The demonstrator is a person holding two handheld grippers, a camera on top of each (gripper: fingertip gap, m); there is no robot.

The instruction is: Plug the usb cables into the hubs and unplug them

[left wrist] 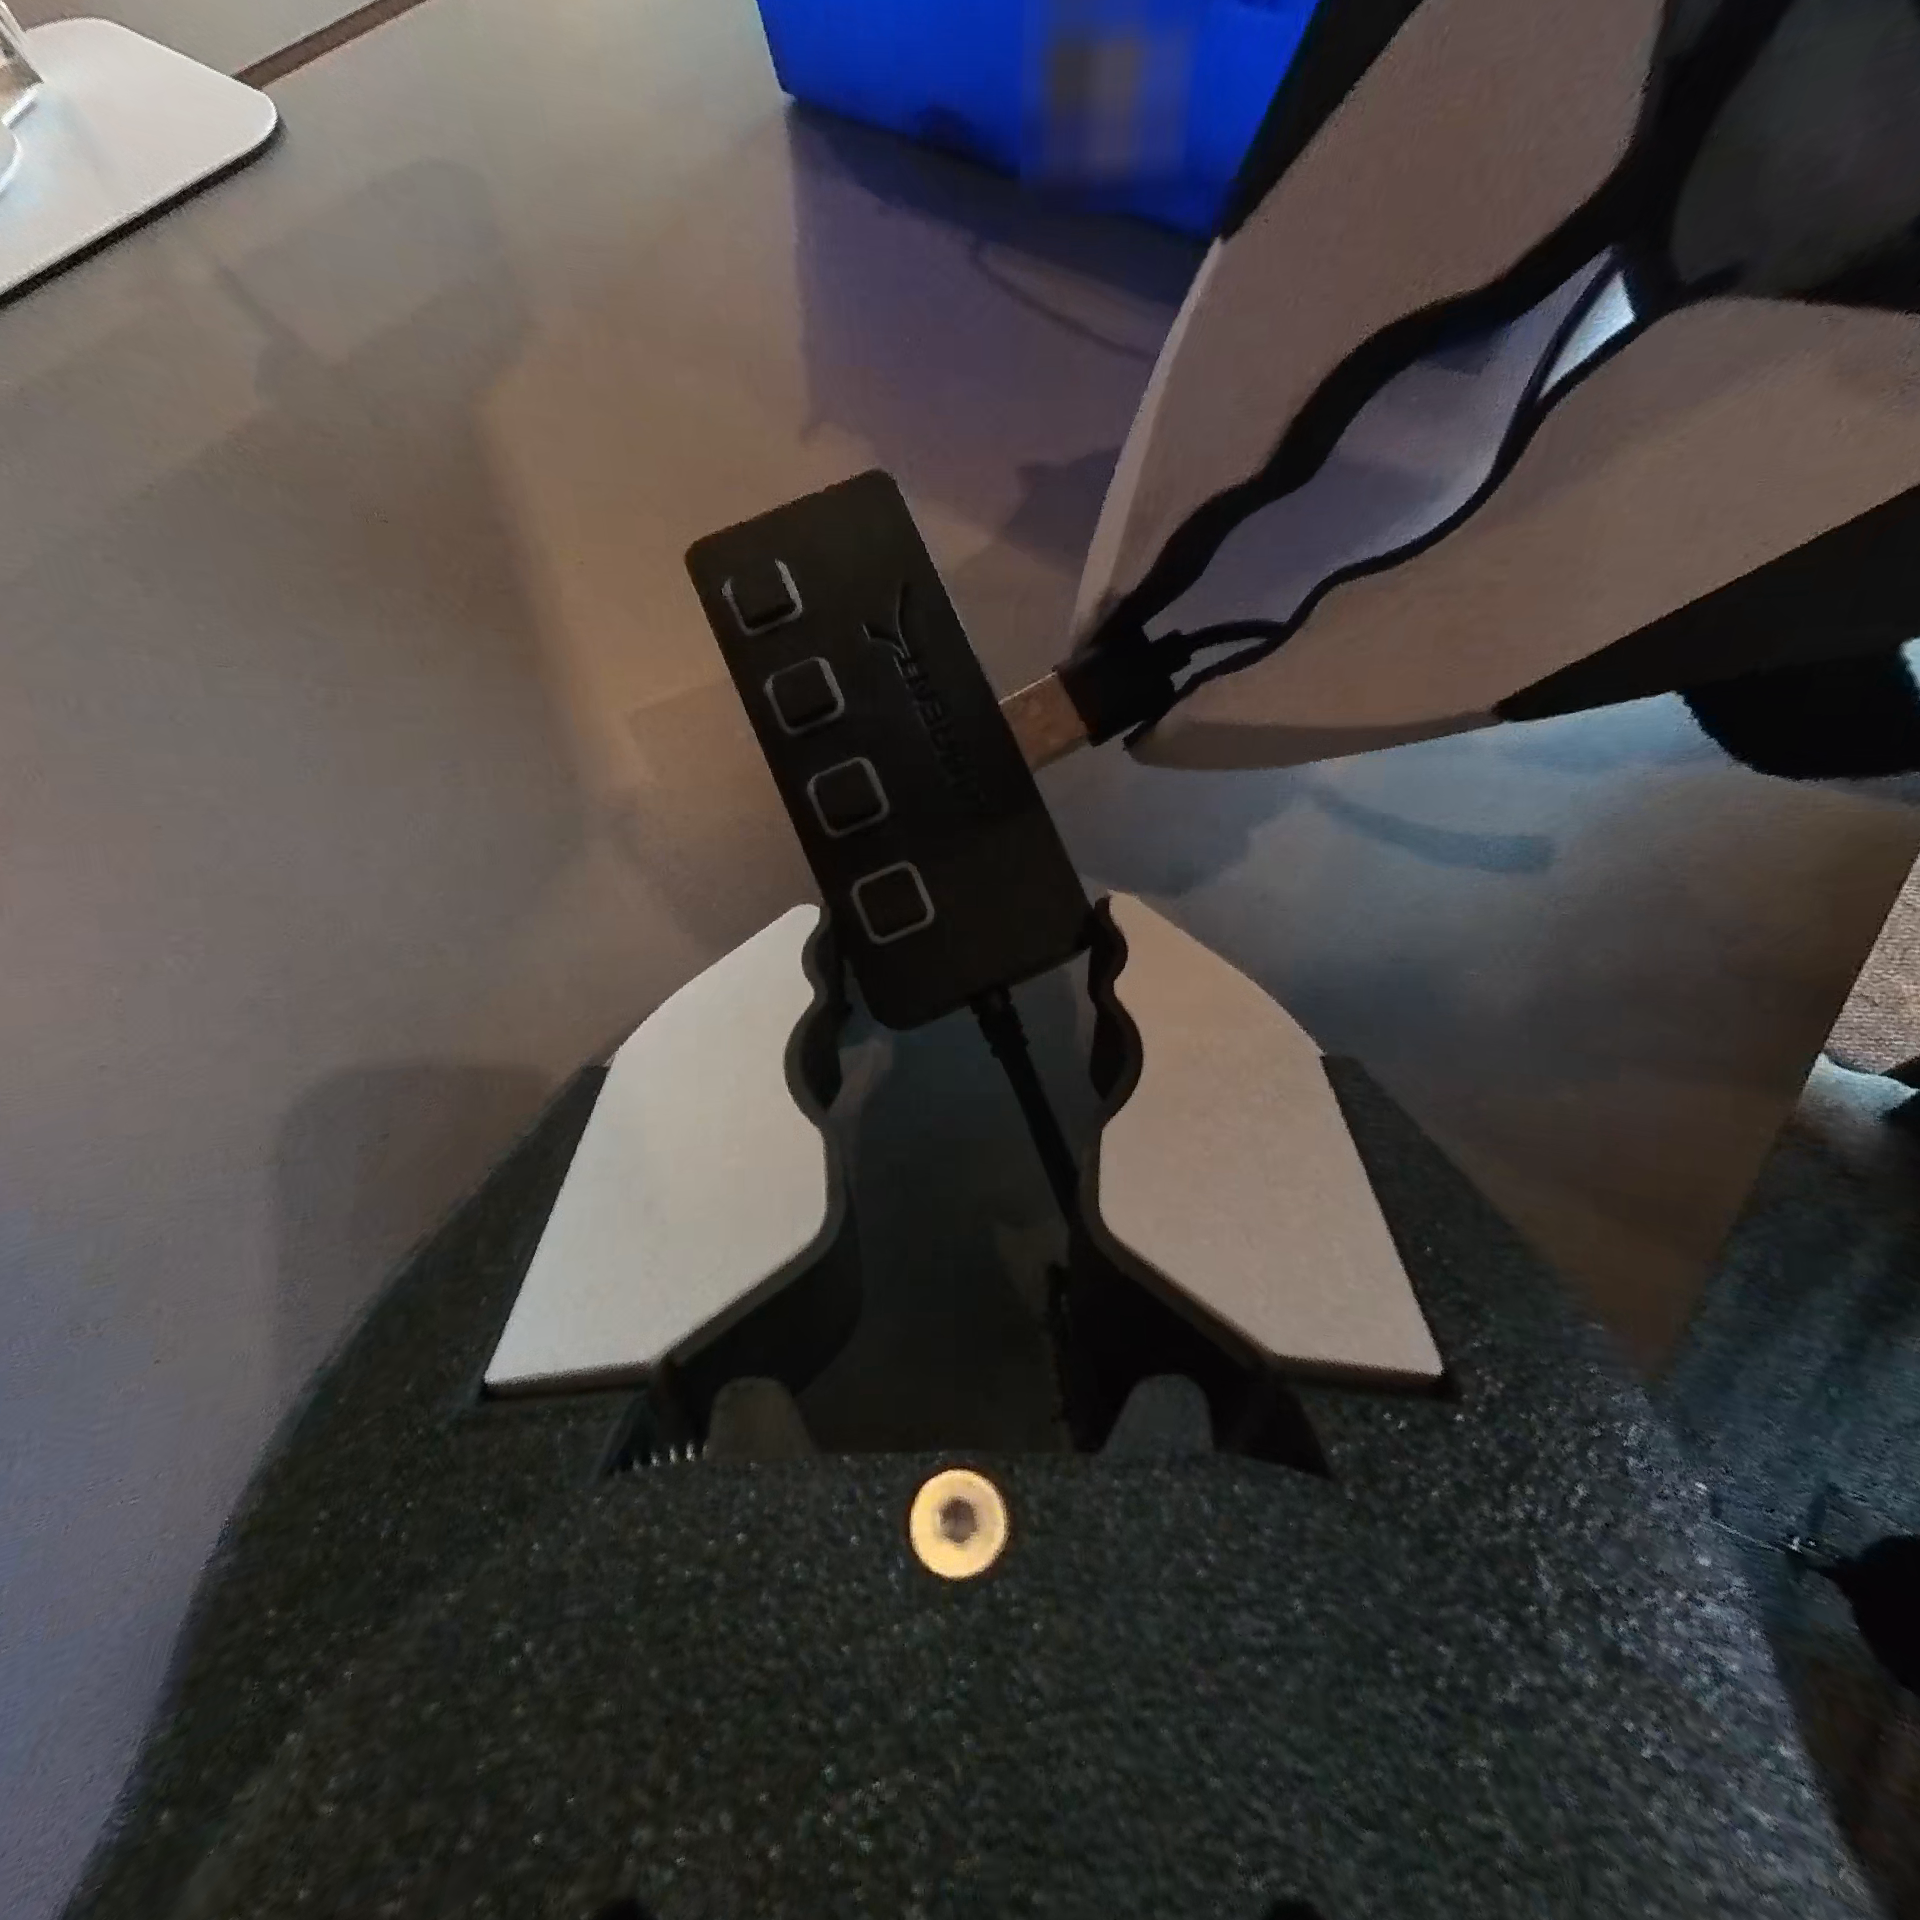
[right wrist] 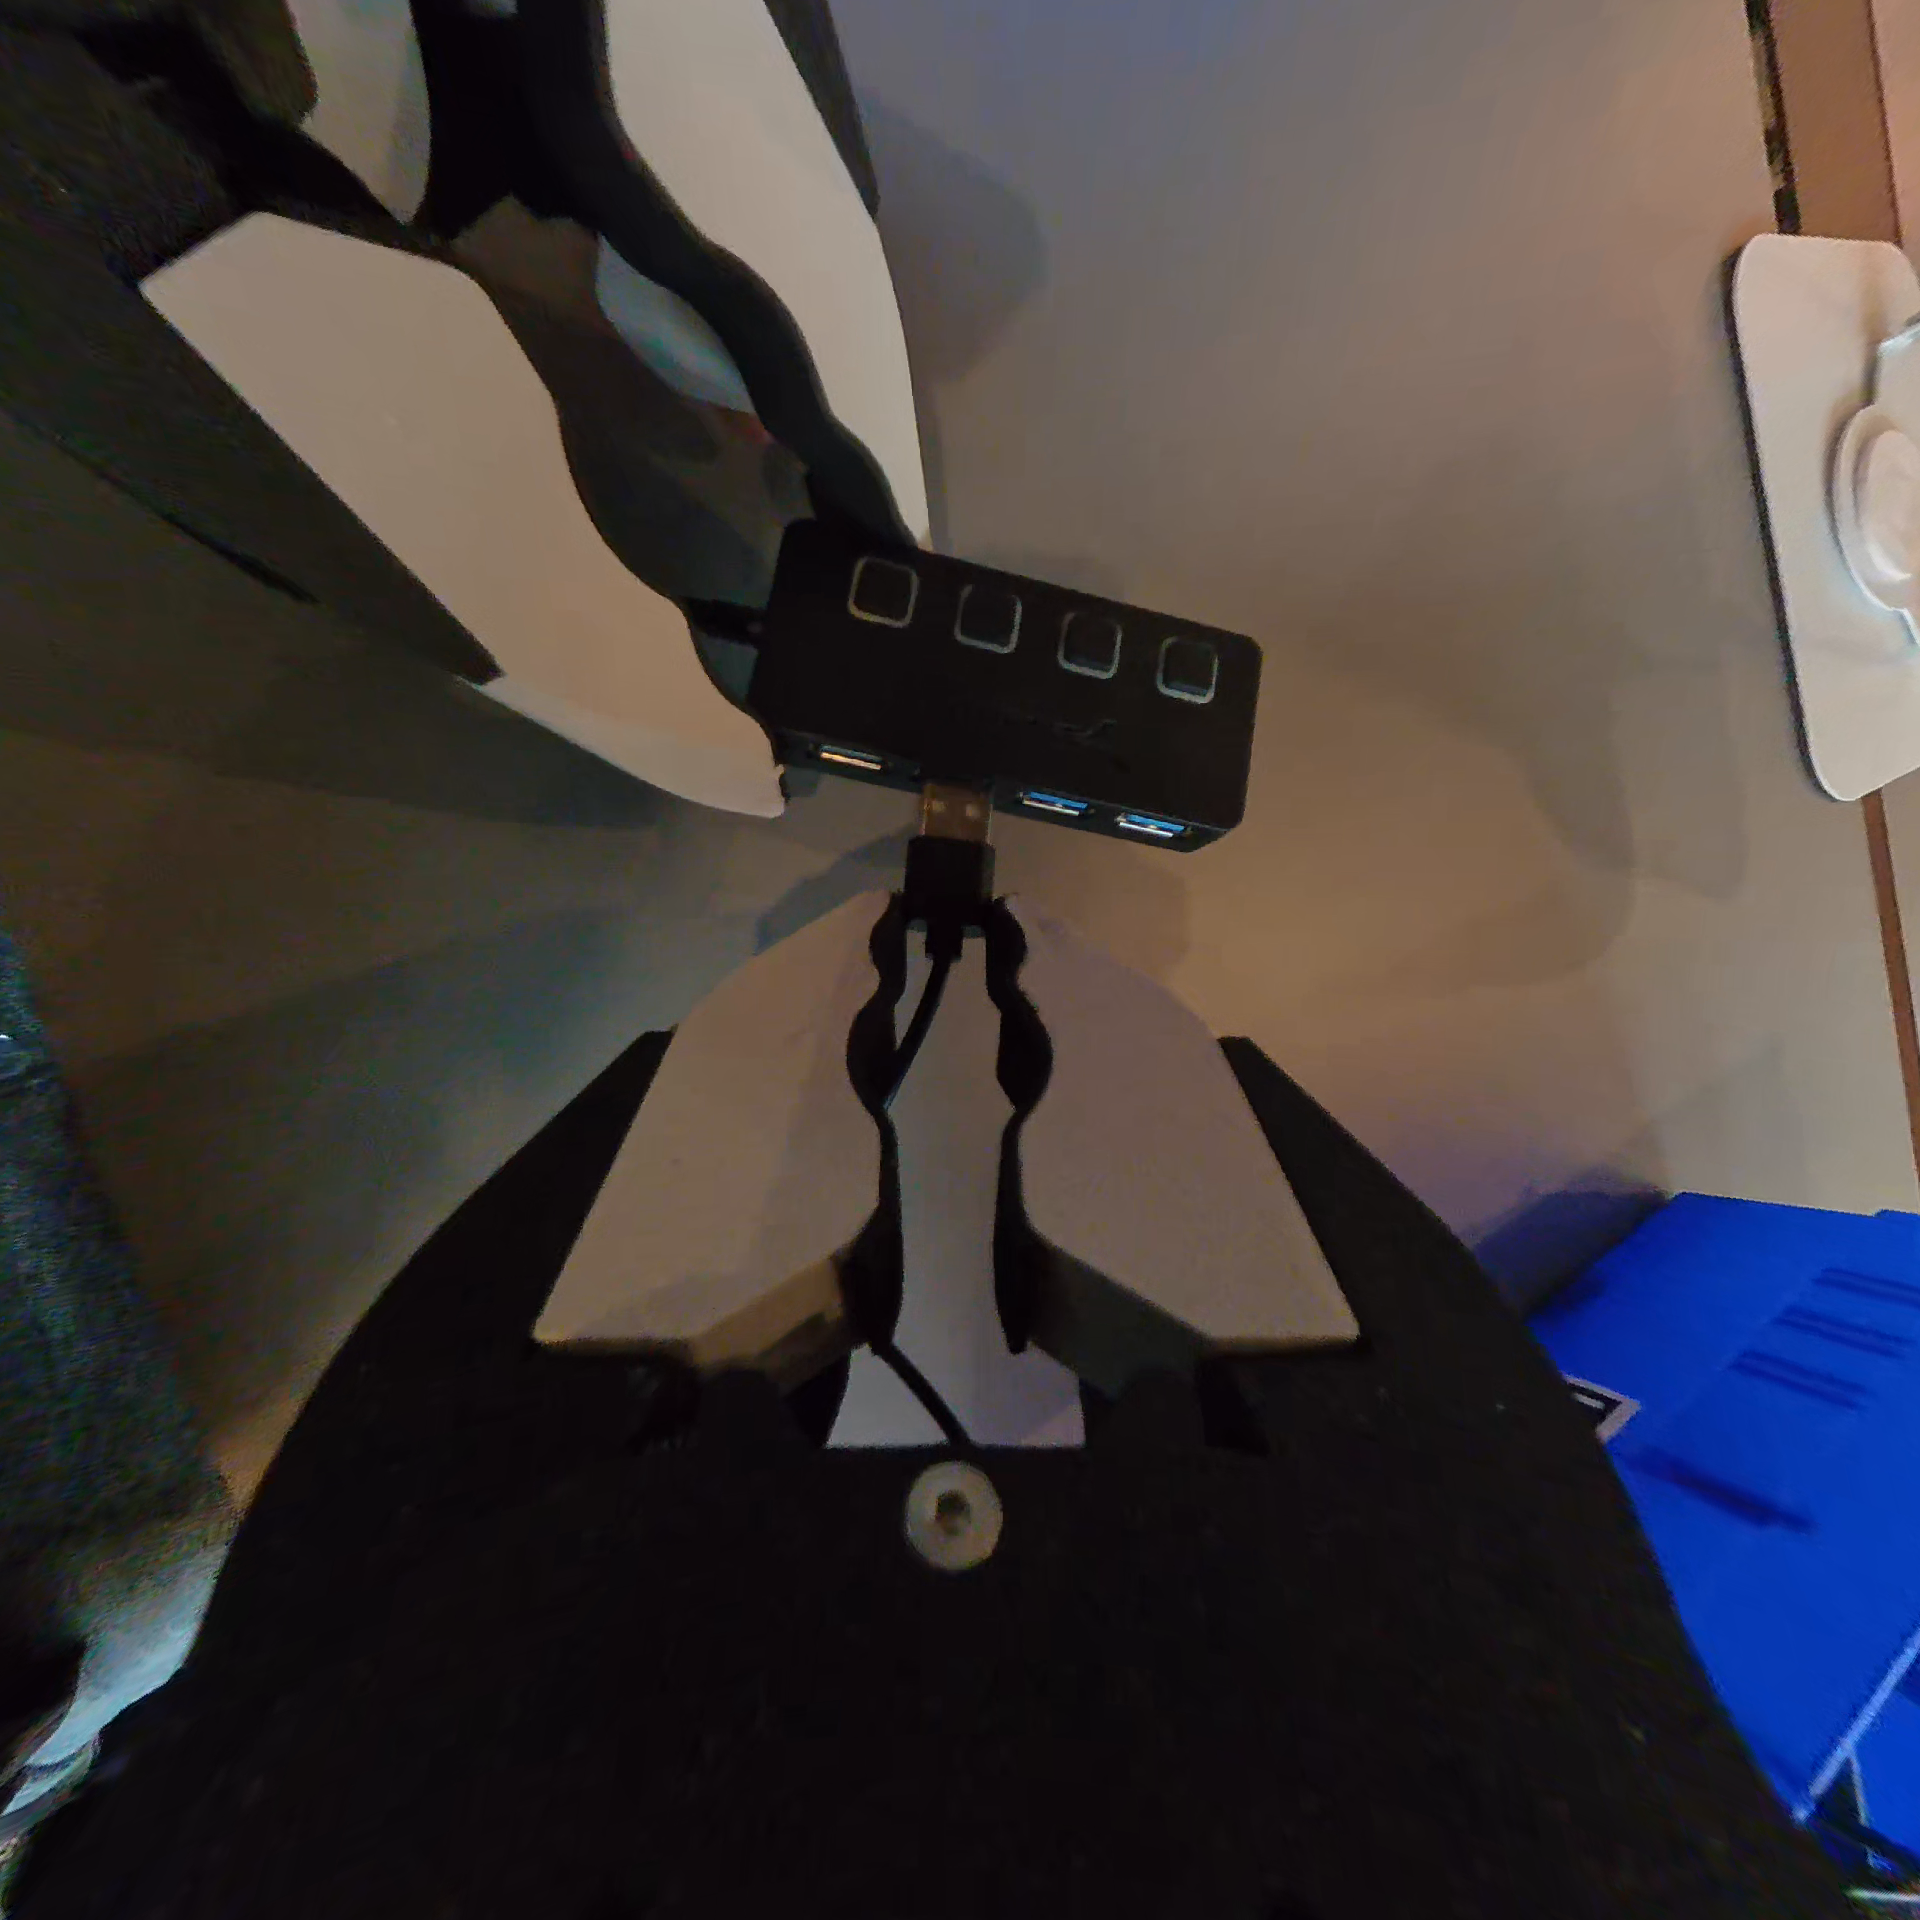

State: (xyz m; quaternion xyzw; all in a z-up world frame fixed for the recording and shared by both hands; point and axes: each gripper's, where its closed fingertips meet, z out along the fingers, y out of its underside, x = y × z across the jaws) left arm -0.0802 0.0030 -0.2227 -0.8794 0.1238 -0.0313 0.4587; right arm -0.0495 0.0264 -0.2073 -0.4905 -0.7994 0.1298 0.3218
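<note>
Pretty dim, warm light on the table (left wrist: 364, 623) with soft shadows; fisheye stretches the edges, and there's some motion blur.

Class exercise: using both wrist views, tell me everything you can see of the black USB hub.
The USB hub is a slim black rectangular box that looks like matte plastic. Its top carries a row of four square buttons with pale outlines and some embossed marking. One long side shows ports, two with blue inserts. Its own black cable leaves the short end held by the left gripper, whose fingers clamp its sides, holding it above the table. The USB plug, held by the right gripper, has its metal tip at the second port.
</note>
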